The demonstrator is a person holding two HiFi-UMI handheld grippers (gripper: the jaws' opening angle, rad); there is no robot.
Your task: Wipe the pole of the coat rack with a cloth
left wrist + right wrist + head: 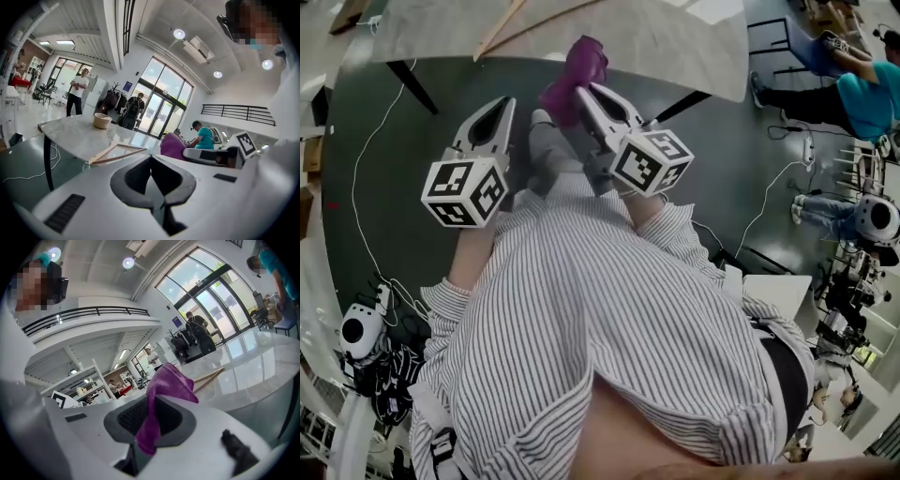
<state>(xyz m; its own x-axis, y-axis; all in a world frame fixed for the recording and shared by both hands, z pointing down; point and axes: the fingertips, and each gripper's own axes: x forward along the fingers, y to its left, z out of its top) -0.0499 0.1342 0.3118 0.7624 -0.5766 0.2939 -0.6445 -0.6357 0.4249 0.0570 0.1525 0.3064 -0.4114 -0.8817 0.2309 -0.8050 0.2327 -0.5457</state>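
— How do the two grippers stand?

— The left gripper (151,158) has its jaws pressed together with nothing between them. The right gripper (156,398) is clamped on the purple cloth (167,381): a strip of it runs down between the jaws, and the rest bunches up past the tips.

— Counts?

— Two grippers, each with one marker cube. One cloth. One pale table (684,42) on dark legs. On it sits one roll of tape (101,120), and thin wooden strips (118,153) joined at a corner. I count two for sure, and there may be a third, since the far end is hard to make out.

— Where does the cloth lie in the head view?

— At upper centre, sticking out beyond the right gripper's tips and over the near edge of the table. The left gripper is just left of it, apart from the cloth. The wooden strips lie further up, at the top edge of the frame.
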